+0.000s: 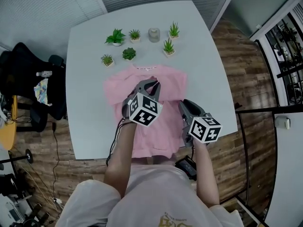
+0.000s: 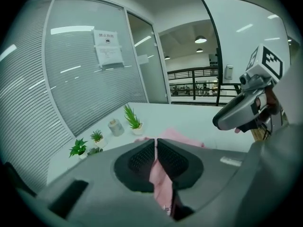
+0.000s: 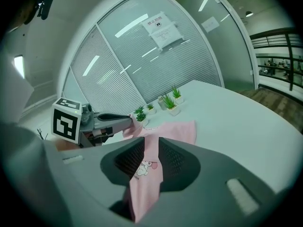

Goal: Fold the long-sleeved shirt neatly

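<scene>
A pink shirt (image 1: 168, 82) lies on the white table (image 1: 90, 103), its lower hem hanging over the near edge. My left gripper (image 1: 154, 83) hovers over the shirt's middle, shut on a fold of pink fabric that runs between its pads (image 2: 155, 145). To its right, my right gripper (image 1: 182, 105) is shut on another piece of the shirt, and a cartoon print shows on the cloth in its jaws (image 3: 151, 148). In the right gripper view the shirt (image 3: 175, 129) spreads out ahead and the left gripper (image 3: 120, 118) pinches its left side. The left gripper view shows the right gripper (image 2: 222, 122) at the right.
Several small potted plants (image 1: 116, 37) and a grey cup (image 1: 154, 34) stand in a cluster at the table's far side, just beyond the collar. A black chair (image 1: 28, 79) with clutter is left of the table. Wooden floor lies to the right.
</scene>
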A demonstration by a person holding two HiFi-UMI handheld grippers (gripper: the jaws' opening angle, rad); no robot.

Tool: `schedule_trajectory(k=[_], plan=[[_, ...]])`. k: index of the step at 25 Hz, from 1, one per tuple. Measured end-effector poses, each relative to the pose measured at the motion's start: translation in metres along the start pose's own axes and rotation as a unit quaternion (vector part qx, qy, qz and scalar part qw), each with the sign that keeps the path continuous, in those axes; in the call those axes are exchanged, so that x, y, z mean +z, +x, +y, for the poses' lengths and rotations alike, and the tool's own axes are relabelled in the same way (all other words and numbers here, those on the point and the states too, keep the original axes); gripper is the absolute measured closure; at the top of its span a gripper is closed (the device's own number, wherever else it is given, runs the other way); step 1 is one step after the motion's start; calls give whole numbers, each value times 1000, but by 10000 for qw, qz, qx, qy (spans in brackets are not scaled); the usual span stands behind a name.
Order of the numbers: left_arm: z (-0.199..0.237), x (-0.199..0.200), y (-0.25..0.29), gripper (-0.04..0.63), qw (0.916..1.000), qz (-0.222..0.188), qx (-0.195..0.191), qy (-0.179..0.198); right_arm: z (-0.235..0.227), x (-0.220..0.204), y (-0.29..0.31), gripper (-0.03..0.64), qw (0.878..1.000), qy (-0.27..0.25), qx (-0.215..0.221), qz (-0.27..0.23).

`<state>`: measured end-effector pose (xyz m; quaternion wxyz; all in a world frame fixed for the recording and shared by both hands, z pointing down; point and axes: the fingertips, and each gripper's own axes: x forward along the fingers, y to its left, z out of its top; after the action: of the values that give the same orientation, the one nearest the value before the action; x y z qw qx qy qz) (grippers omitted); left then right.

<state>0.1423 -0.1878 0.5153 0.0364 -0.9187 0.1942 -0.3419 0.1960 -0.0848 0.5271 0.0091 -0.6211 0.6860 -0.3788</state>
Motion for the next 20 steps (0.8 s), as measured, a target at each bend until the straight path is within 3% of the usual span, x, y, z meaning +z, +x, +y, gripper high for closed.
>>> schedule_trajectory(k=[9,14,20], plan=[[-17,17,21,572,10000,-64,-63,-34,-24,-9,-2,523,9999,57,-18,117],[-35,36,34,572,9994,-191,-292,2,-33,-9,-4,523,9998,98,-35,144],[-59,14,68,571,9979,160,-627,-84,-45,-13,-7,523,9997,92,-100,220]])
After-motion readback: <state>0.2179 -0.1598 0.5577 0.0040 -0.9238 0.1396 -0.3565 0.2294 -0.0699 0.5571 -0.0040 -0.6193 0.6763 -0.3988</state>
